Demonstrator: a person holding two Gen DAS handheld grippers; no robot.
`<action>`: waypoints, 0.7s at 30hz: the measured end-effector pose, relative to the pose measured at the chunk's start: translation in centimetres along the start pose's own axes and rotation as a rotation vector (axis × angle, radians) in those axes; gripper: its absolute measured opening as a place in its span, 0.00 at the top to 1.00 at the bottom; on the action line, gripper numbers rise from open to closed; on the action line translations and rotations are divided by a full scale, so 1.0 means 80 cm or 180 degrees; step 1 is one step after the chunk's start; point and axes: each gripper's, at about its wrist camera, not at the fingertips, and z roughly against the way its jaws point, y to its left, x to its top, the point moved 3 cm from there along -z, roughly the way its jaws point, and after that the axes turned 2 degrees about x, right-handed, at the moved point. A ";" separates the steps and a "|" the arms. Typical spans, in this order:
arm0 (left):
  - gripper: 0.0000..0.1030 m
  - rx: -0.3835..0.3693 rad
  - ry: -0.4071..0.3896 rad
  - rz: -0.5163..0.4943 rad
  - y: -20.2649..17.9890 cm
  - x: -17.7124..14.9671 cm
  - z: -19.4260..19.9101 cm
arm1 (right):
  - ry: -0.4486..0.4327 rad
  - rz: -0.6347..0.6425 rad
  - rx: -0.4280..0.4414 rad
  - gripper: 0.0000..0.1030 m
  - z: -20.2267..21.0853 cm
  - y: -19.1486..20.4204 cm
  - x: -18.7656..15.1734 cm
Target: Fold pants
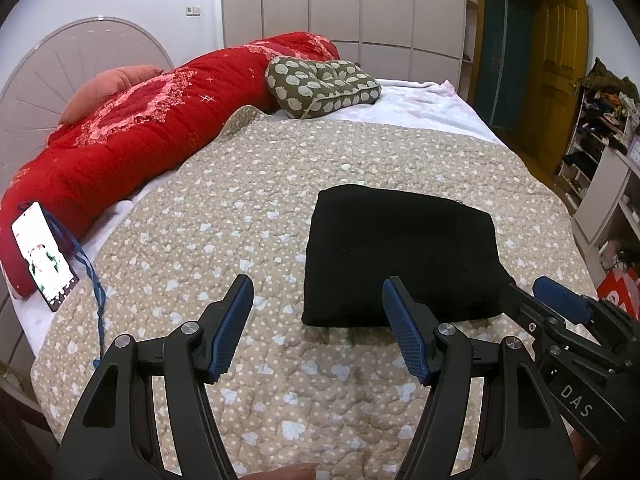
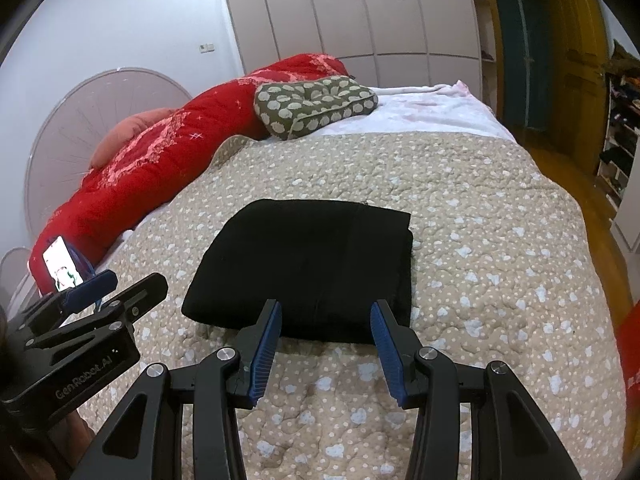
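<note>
Pants (image 2: 308,264) folded into black rectangle, flat on quilt (image 2: 480,280). Right gripper (image 2: 325,312) at 6 o'clock of pants, jaws apart, empty. Left gripper (image 1: 318,292) at 7 o'clock, jaws apart, empty.

one pants (image 2: 304,264), two tongs (image 1: 318,292) (image 2: 325,312)

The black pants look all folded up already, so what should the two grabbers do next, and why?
Probably just back away. The black pants lie as a neat folded rectangle on the quilt, and both the left gripper and right gripper are open, holding nothing.
</note>
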 end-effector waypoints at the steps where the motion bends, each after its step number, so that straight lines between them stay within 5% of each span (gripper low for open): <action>1: 0.35 -0.0010 0.0014 0.0003 0.000 0.000 -0.001 | -0.0008 0.0002 -0.0005 0.57 0.000 0.000 0.001; 21: 0.35 -0.0018 0.0044 0.0047 0.007 -0.004 -0.006 | 0.0056 -0.0024 0.0020 0.56 -0.009 0.002 -0.005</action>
